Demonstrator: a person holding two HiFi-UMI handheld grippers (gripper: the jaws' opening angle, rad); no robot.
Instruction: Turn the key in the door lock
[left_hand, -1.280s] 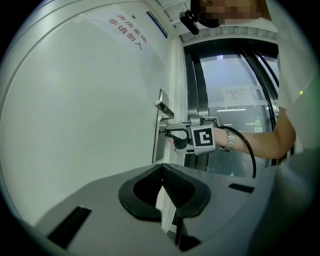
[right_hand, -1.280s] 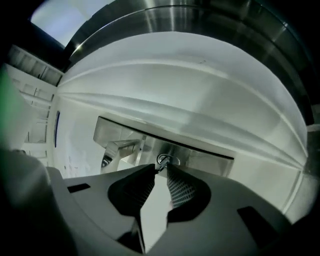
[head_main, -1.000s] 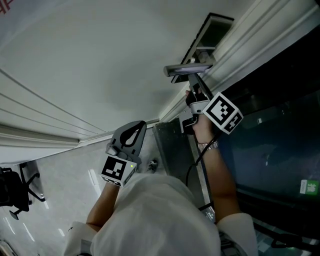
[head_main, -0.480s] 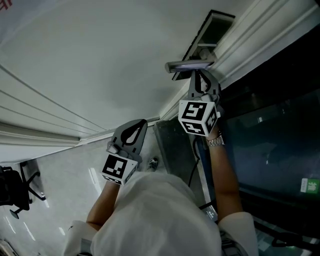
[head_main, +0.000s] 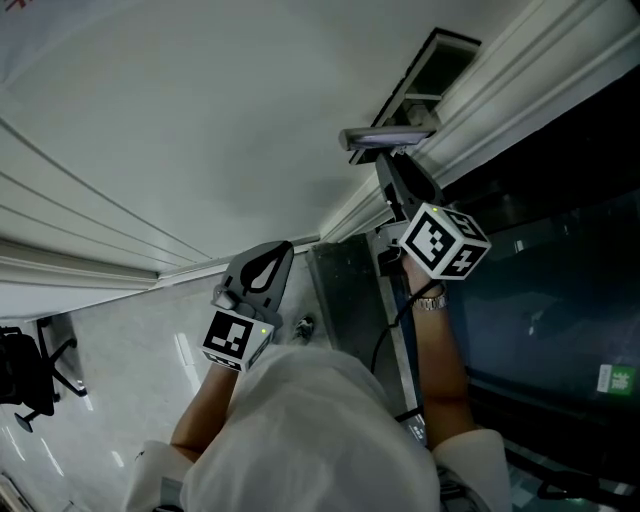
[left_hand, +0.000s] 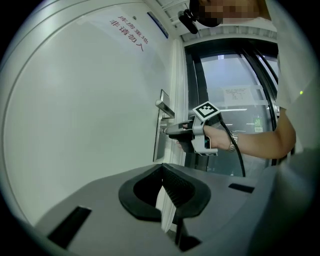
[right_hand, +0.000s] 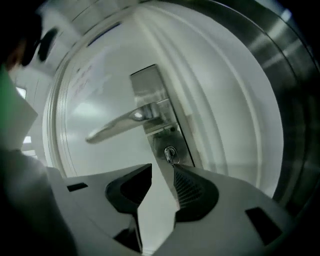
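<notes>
The key (right_hand: 170, 154) sits in the lock under the lever handle (right_hand: 120, 126), just past the far tip of the right gripper (right_hand: 162, 171), whose jaws have just opened wide and do not press on it. A second ago that gripper was clamped at the lock; since then it has rolled and let go. The left gripper (left_hand: 162, 170), jaws together and empty, faces the door (left_hand: 75, 100) well to the left.
</notes>
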